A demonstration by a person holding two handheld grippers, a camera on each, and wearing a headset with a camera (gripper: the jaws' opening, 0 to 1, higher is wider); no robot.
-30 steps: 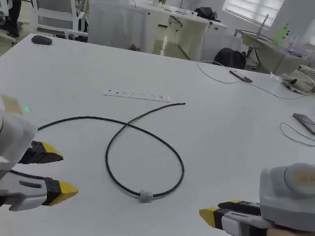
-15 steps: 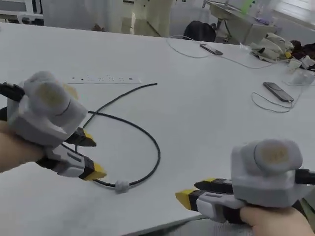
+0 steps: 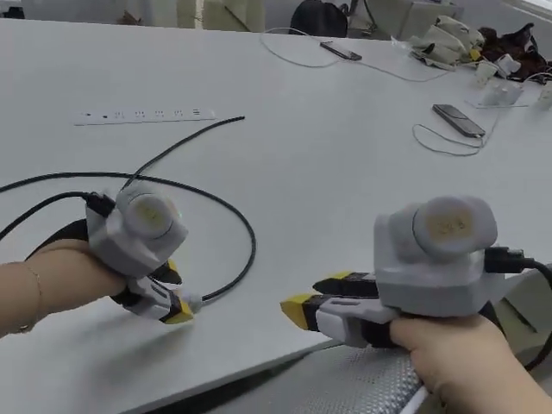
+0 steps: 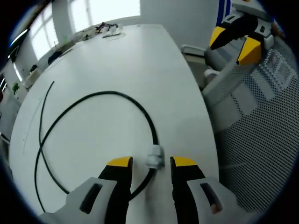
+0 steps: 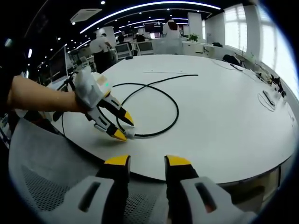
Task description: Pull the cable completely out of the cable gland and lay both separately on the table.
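A black cable (image 3: 246, 233) lies in a crossed loop on the white table (image 3: 345, 172). The small grey cable gland (image 3: 192, 302) sits on it near the table's front edge. My left gripper (image 3: 178, 295) is down at the gland, open, a yellow-tipped jaw on either side of it. In the left gripper view the gland (image 4: 155, 157) lies between the tips of that gripper (image 4: 151, 162), with small gaps on both sides. My right gripper (image 3: 317, 295) hovers open over the front edge, right of the gland, with nothing in it. In the right gripper view its own jaws (image 5: 148, 161) point at the left gripper (image 5: 119, 127) and the cable (image 5: 175, 109).
A white power strip (image 3: 142, 114) lies at the back left, beyond the loop. A phone (image 3: 457, 121) and thin white wires (image 3: 431, 142) lie at the right. A mesh chair seat (image 4: 261, 116) is just below the table's front edge (image 3: 259, 358).
The headset camera has dropped and turned. My left gripper has moved right and down to the gland, so its jaws now straddle it. The right gripper sits higher and nearer the table's edge.
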